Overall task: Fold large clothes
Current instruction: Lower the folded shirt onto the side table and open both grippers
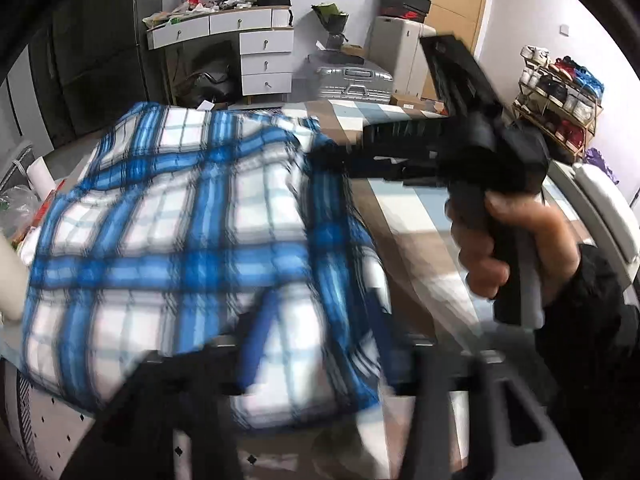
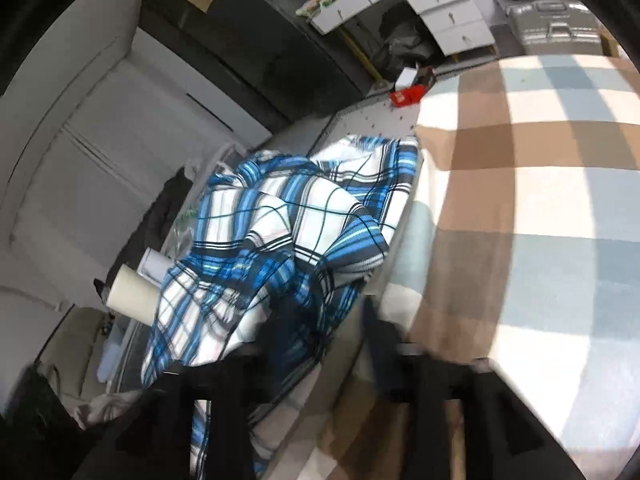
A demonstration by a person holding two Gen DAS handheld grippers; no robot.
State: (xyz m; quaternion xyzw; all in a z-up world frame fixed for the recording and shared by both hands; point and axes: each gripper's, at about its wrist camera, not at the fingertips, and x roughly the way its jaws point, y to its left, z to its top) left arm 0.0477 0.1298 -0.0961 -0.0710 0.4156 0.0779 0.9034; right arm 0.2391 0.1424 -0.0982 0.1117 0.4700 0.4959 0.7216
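A blue, white and black plaid garment (image 1: 176, 236) lies spread and partly lifted over the left edge of the bed. In the right wrist view it (image 2: 280, 240) is bunched and creased. My left gripper (image 1: 316, 344) has its fingers at the garment's near hem with cloth between them; the frame is blurred. My right gripper (image 2: 320, 320) has its fingers at a fold of the garment. In the left wrist view it (image 1: 340, 152) reaches in from the right, held by a hand, touching the garment's far right edge.
The bed cover (image 2: 520, 200) is checked brown, white and pale blue. A white desk with drawers (image 1: 256, 44), a silver suitcase (image 1: 354, 82) and a shoe rack (image 1: 560, 100) stand behind. A paper roll (image 2: 134, 294) and bags sit left of the bed.
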